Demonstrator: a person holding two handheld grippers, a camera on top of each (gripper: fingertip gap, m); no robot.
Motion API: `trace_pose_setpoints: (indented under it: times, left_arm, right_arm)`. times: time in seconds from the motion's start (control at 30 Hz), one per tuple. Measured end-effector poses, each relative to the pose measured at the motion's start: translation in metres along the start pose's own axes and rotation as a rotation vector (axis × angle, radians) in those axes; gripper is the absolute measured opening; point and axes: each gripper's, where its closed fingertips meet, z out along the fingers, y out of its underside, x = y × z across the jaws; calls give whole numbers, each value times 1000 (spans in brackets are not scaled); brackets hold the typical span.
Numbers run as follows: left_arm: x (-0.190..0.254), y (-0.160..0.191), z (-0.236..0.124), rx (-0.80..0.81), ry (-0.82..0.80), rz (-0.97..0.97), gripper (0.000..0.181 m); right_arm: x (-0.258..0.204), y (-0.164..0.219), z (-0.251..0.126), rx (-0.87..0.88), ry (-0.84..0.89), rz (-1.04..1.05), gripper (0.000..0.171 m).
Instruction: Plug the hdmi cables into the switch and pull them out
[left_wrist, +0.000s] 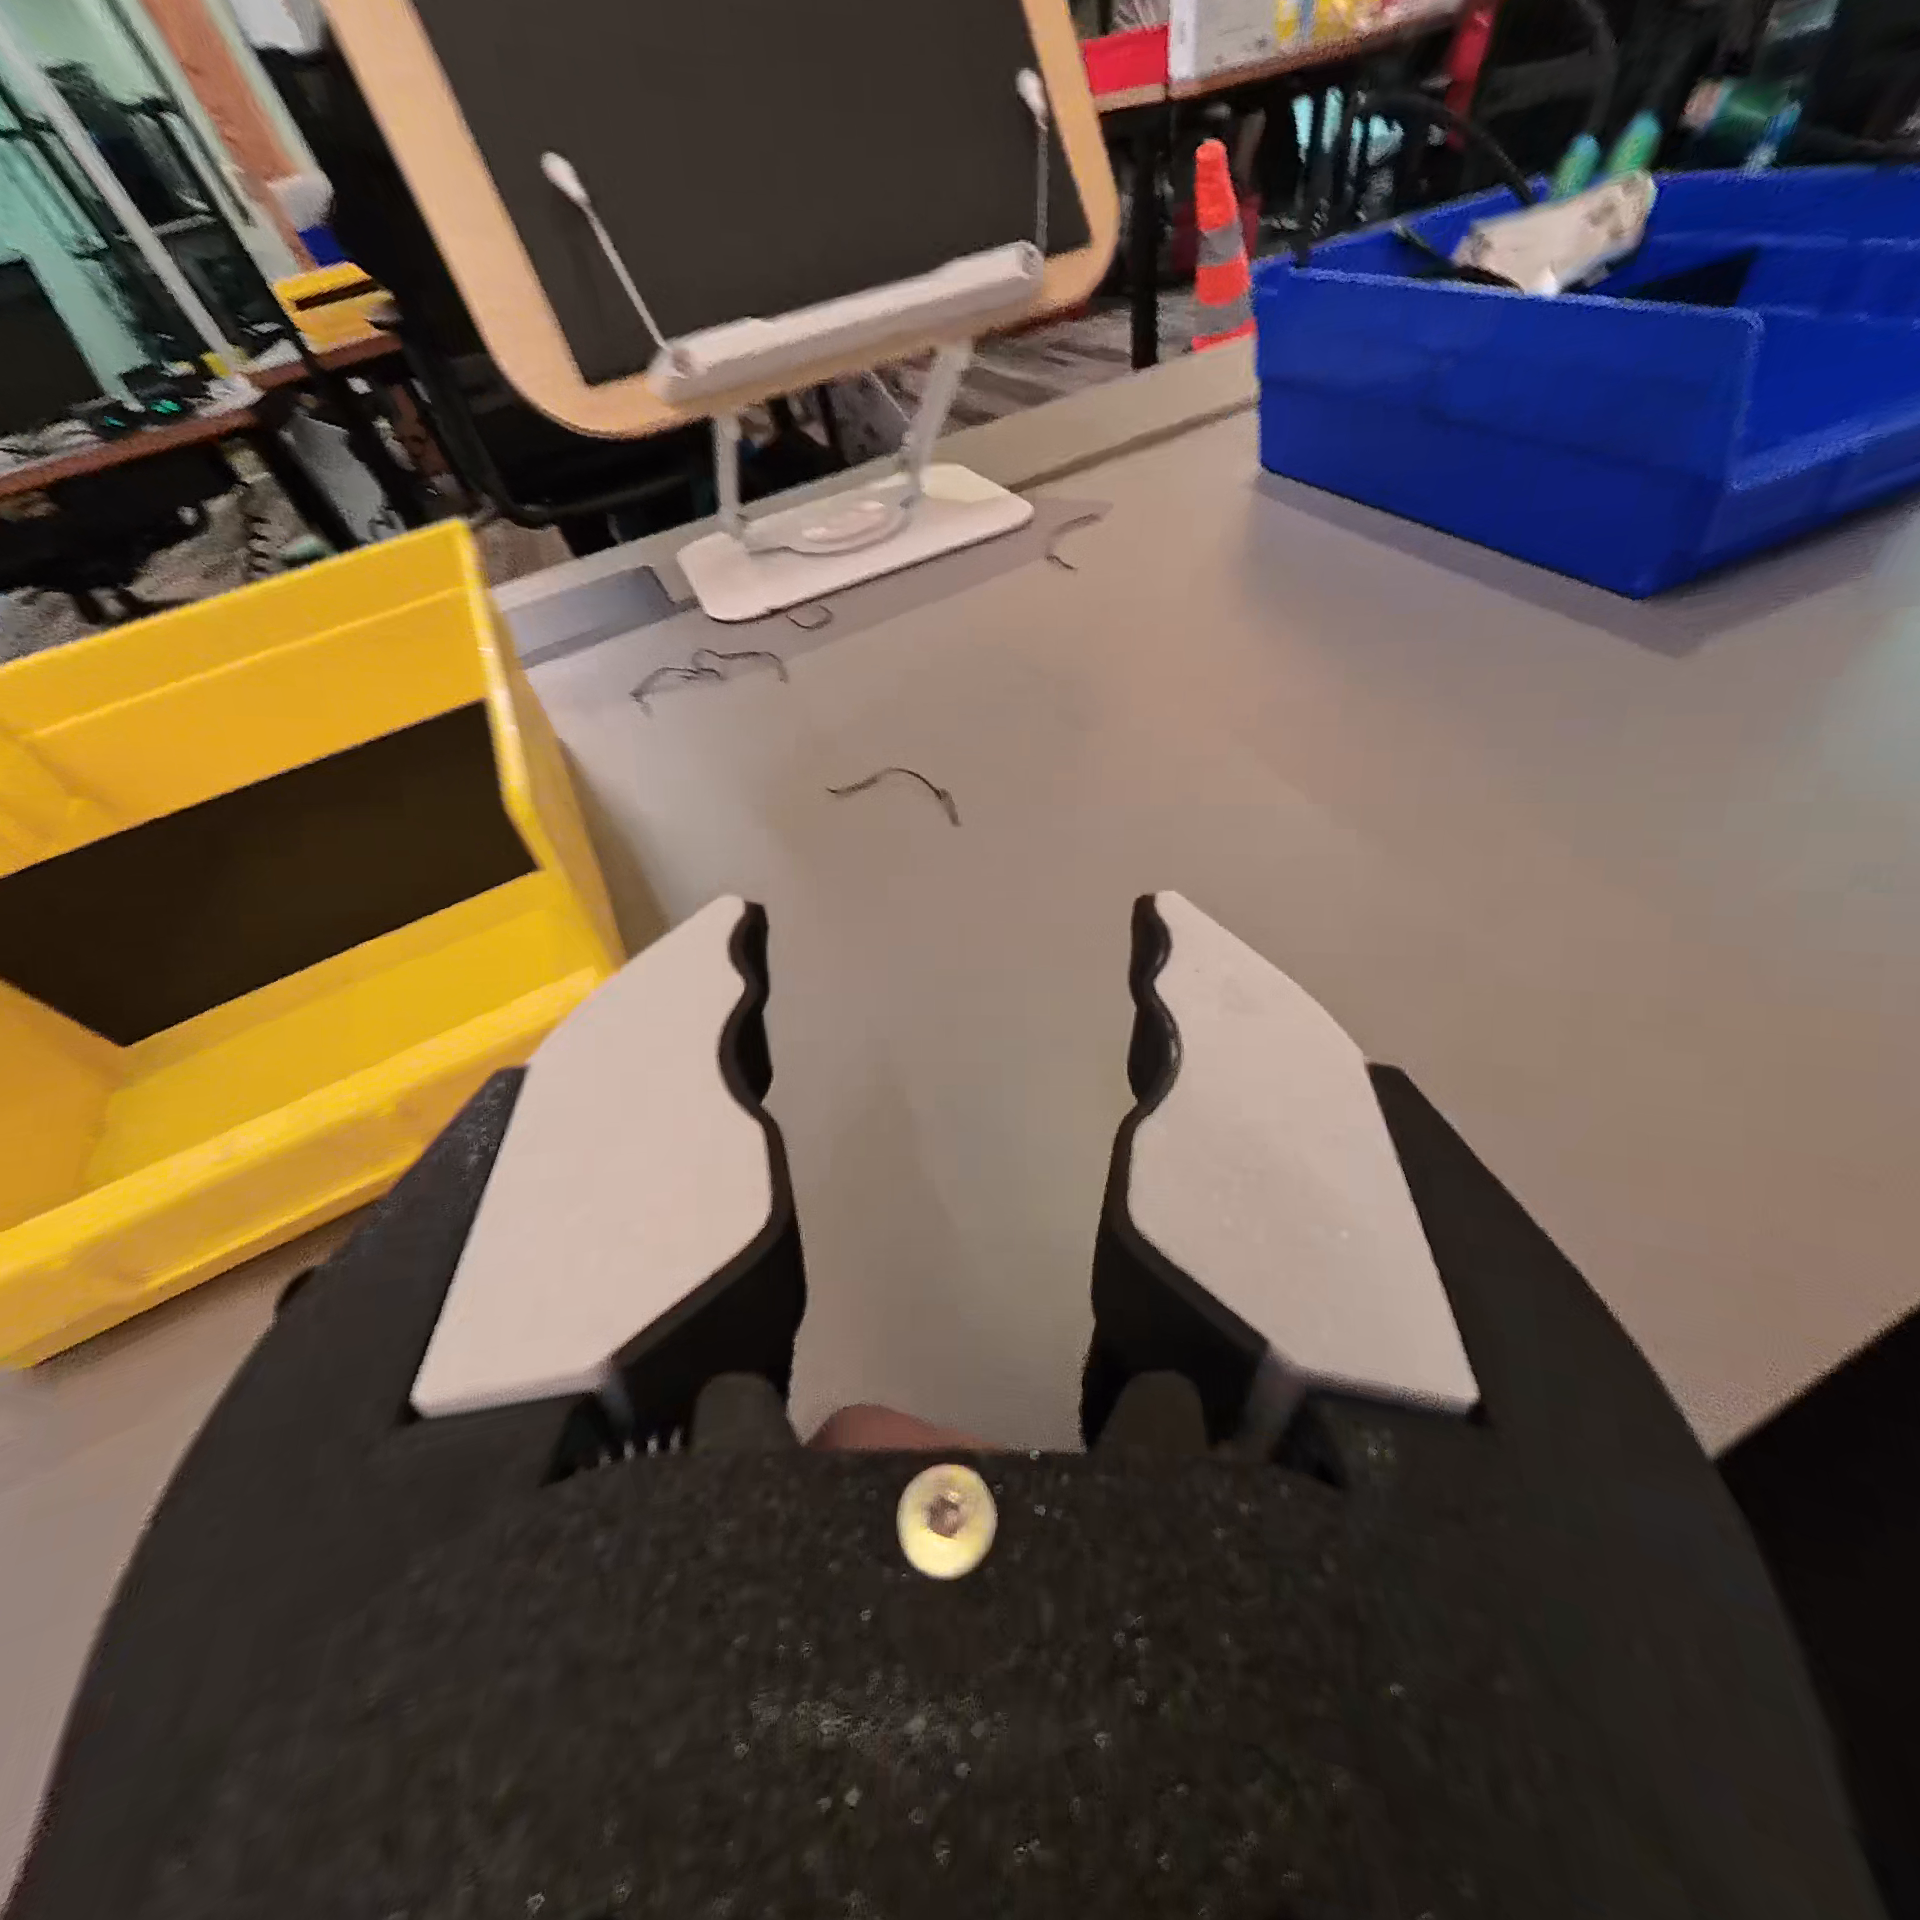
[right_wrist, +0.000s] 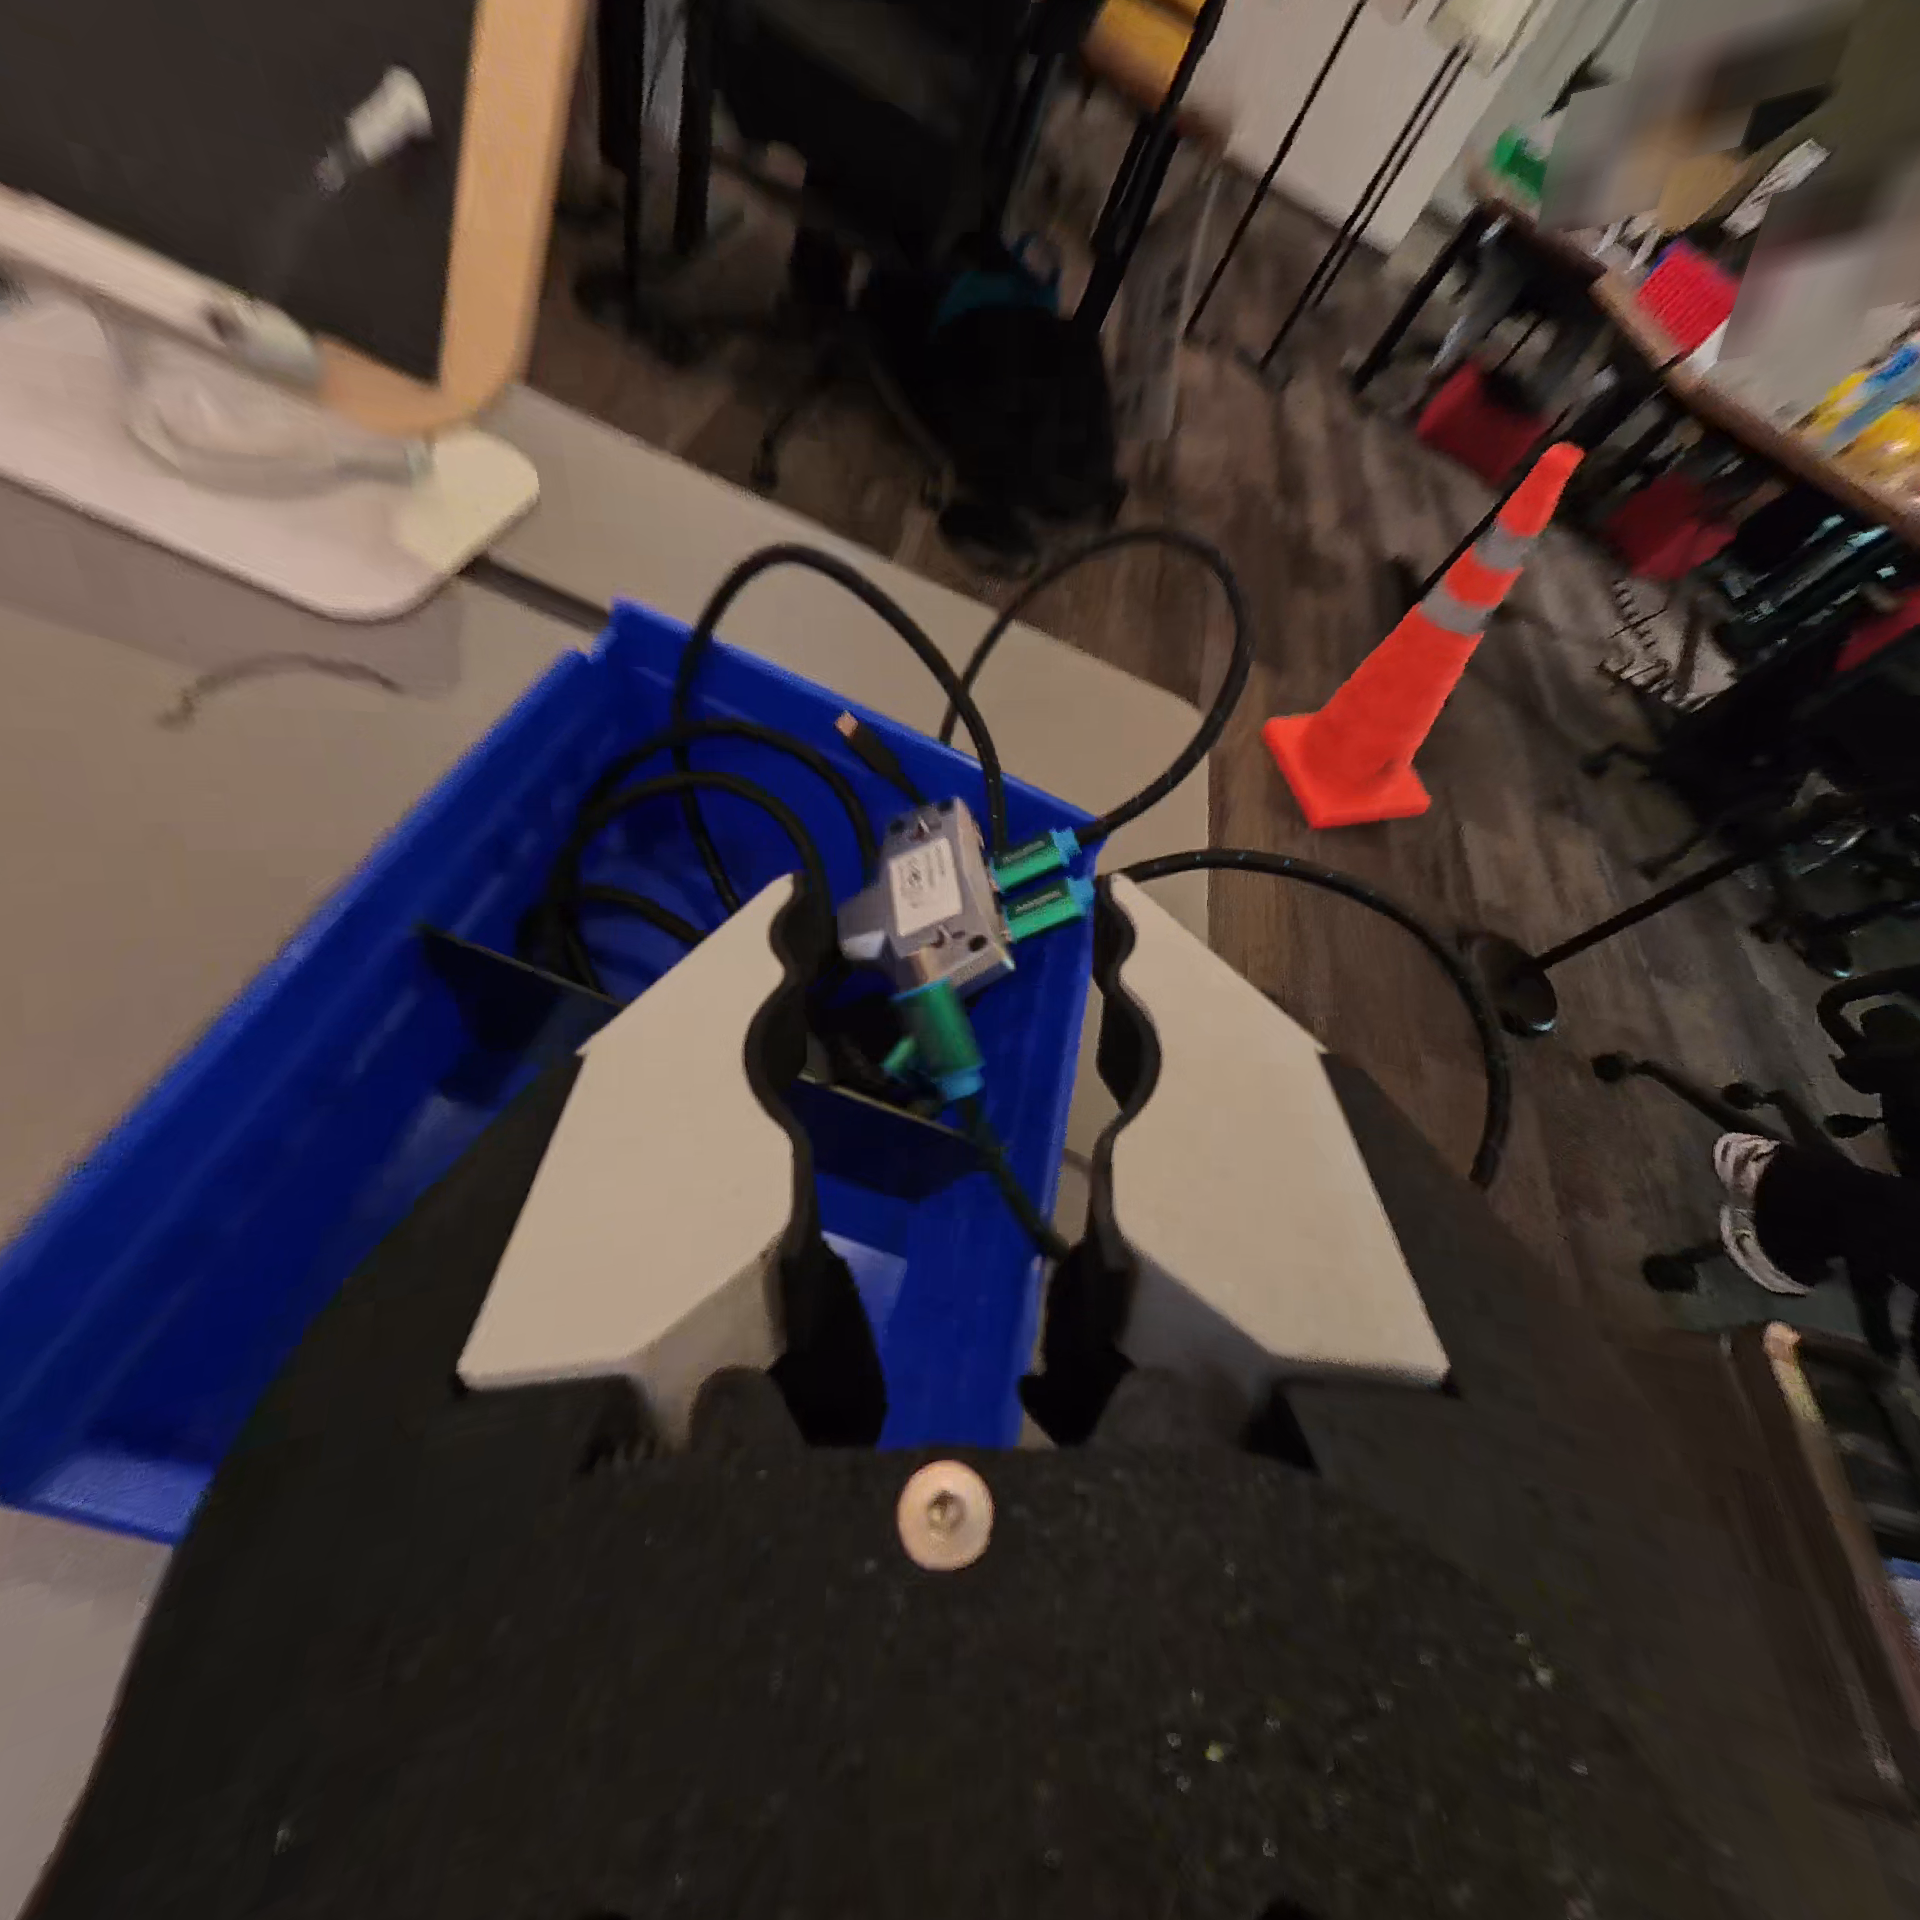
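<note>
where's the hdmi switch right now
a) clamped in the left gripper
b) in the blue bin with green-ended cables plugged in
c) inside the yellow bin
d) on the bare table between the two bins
b: the right wrist view shows the grey switch lying in the blue bin, with green-ended cables plugged into it.

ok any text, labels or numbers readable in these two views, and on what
None can be read.
Switch: a white label on its grey body, print too small and blurred.
Green plugs: faint marks on the two side ones, illegible.
Pale packet in the blue bin: printed, but blurred.
Far shelf boxes: too blurred.
Yellow bin, cone, both grippers: no writing visible.
</note>
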Motion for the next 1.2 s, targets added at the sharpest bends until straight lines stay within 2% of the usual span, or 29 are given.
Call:
trace_pose_setpoints:
  times: [0.17,0.37,0.5,0.63,0.7,0.83,1.0,1.07,1.2]
  left_arm:
    - [-48,-5,-8,64,-130,-14,58]
    - [-113,5,-21,65,-250,-85,49]
    - [-125,19,-15,23,-176,-247,47]
    - [-121,22,-12,19,-112,-321,46]
    - [-119,21,-14,23,-133,-299,55]
    - [-114,22,-16,9,-160,-250,58]
    - [-109,28,-9,-36,-169,-222,56]
    - [-101,29,-5,-50,-126,-235,47]
    - [-108,23,-5,-24,-167,-228,43]
  right_arm:
    - [-39,20,-61,209,148,111,57]
    - [-124,87,-90,163,64,332,55]
    - [-165,114,-92,113,-17,343,54]
    - [-168,107,-90,153,-54,379,53]
    - [-164,109,-88,159,-65,416,53]
    - [-155,117,-86,149,-63,459,53]
    - [-145,122,-83,141,-58,481,53]
    - [-143,123,-81,138,-52,480,53]
    - [-144,124,-79,131,-53,459,53]
